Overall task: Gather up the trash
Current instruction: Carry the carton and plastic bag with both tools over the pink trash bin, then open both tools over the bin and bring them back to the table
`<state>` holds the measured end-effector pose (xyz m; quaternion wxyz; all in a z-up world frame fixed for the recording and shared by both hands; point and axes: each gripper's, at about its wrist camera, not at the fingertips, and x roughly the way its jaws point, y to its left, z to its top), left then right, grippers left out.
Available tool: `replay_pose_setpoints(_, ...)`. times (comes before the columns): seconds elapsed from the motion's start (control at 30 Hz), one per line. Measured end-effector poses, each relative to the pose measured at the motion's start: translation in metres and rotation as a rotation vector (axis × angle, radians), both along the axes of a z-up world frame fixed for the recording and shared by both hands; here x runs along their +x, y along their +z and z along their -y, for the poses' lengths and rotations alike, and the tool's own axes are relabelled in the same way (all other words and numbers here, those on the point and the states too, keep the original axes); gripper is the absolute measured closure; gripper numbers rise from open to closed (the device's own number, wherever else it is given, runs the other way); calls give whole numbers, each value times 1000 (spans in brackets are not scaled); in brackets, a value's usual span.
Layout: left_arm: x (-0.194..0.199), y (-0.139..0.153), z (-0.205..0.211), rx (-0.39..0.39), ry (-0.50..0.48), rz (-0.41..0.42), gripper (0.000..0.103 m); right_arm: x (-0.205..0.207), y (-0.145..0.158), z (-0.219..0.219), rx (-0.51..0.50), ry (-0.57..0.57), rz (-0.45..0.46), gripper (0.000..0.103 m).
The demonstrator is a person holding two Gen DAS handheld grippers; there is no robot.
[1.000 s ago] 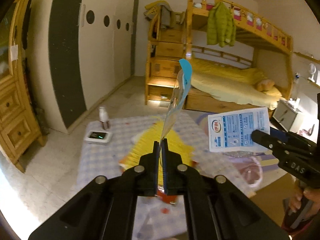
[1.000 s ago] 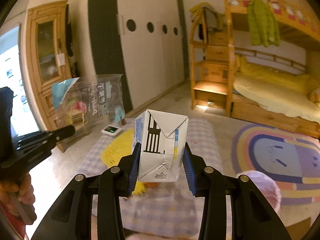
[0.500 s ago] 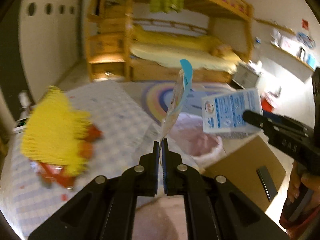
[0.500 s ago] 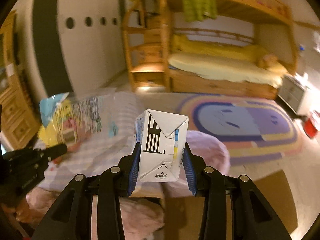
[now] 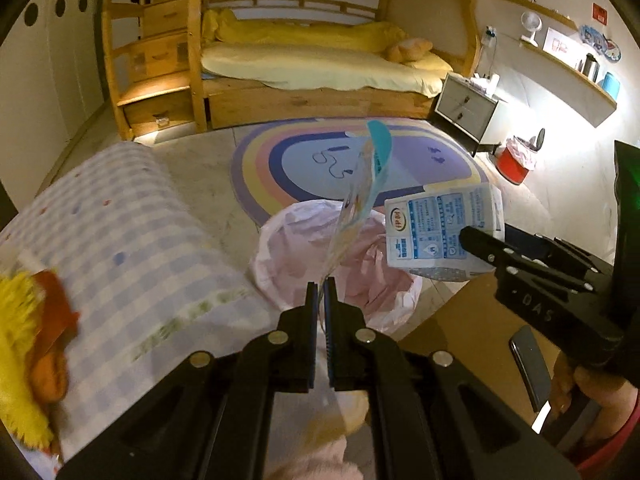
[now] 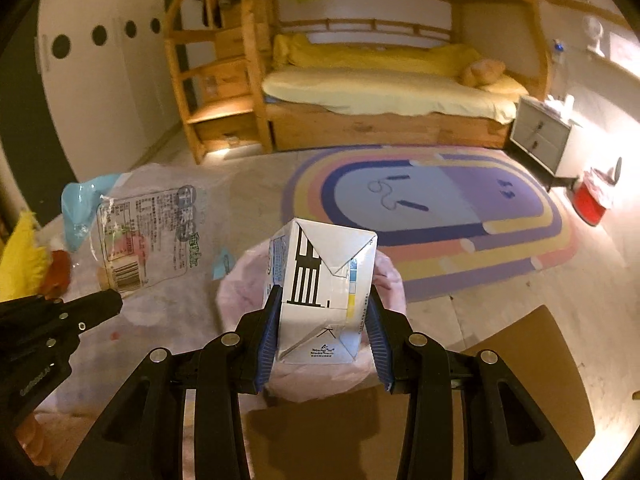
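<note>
Bedroom surroundings are shown: a wooden bunk bed (image 5: 320, 60) at twelve o'clock with a rainbow rug (image 5: 280, 168) laid on the floor before it. A counter (image 5: 120, 240) covered with a checked cloth is seen at nine o'clock in the left wrist view, with a yellow plush toy (image 5: 20, 340) lying at its near edge. A bin lined with a pink bag (image 5: 288, 256) stands just beside the counter, below both grippers. The left gripper (image 5: 321, 304) is held with its fingers pressed together on the lower edge of a clear plastic wrapper (image 5: 360, 200), which rises upright above the bin. At three o'clock the right gripper (image 6: 322, 320) is seen with its fingers clamped on the sides of a milk carton (image 6: 324, 280), held over the bin's opening. A brown cardboard sheet (image 6: 520, 360) lies on the floor at four o'clock.
</note>
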<state>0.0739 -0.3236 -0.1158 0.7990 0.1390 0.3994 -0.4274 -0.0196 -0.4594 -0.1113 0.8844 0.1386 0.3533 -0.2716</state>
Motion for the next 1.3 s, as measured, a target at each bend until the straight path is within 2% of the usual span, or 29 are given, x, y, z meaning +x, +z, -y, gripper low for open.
replay_pose_setpoints(0.2,25,-13,33,26,11,-19,100,20,-19,23,-7,-41,-50,62)
replay_pose_setpoints(0.27,30,-15,38,33,19,-21,94,28,-26,28,-1,-40,-57,60)
replay_pose_setpoints(0.3,33,-17,40,39,23,-29,81,32,-30,31,6,-35,-61,59)
replay_pose_setpoints(0.33,34,-16,40,45,32,-30,60,35,-33,33,12,-31,-65,57)
replay_pose_setpoints(0.37,36,-15,37,41,49,-26,54,35,-35,33,16,-29,-68,56)
replay_pose_setpoints(0.5,37,-8,20,27,71,-24,53,30,-30,29,29,-27,-56,53)
replay_pose_setpoints(0.6,29,6,0,19,94,19,53,19,-19,23,42,-13,-26,53)
replay_pose_setpoints(0.97,-1,47,-72,-18,163,94,53,-22,39,-30,92,67,86,49)
replay_pose_setpoints(1.17,-14,65,-132,-38,254,131,43,-18,62,-79,62,205,95,49)
replay_pose_setpoints(1.3,-12,68,-180,-42,362,126,40,-1,67,-118,41,322,78,49)
